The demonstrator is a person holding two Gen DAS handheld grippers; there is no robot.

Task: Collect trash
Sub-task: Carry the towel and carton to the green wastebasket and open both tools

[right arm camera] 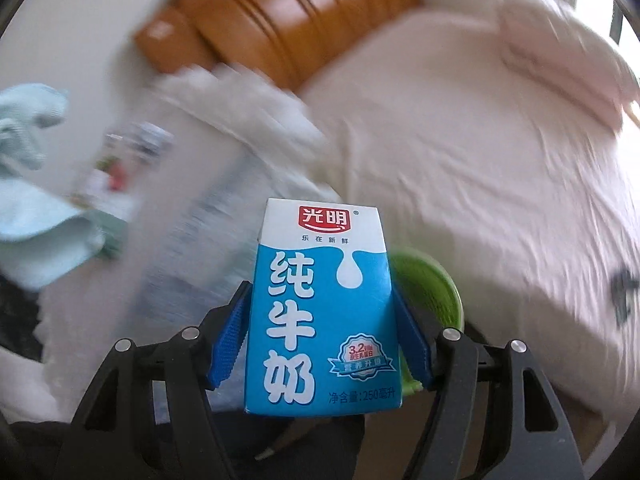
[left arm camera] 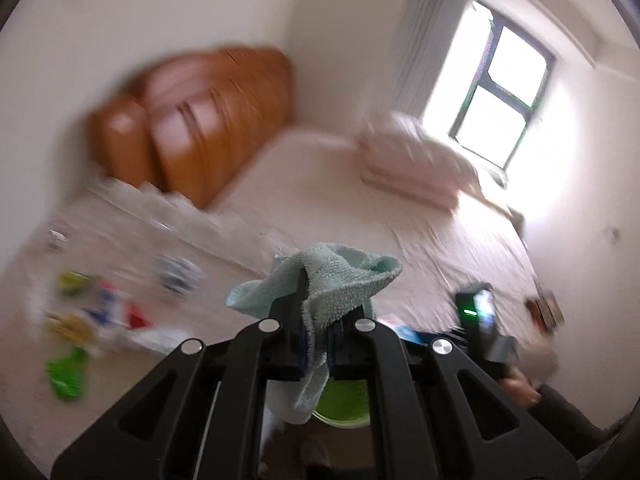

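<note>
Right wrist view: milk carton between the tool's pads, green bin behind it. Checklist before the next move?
1. Milk carton between the pads of the right tool: ok.
2. Pads pressing on the carton: cannot tell.
3. Green bin centred under the carton: cannot tell, mostly hidden.
4. Left tool shut on the teal cloth: ok.
5. Surroundings sharp enough to aim: not ok, blurred.

Just a bedroom really: a bed with a pale cover (left arm camera: 328, 200), a curved orange-brown wooden headboard (left arm camera: 200, 120) against the white wall, a folded pinkish quilt (left arm camera: 416, 160) sitting on the bed's far side, right by a bright dark-framed window (left arm camera: 500, 92).
</note>
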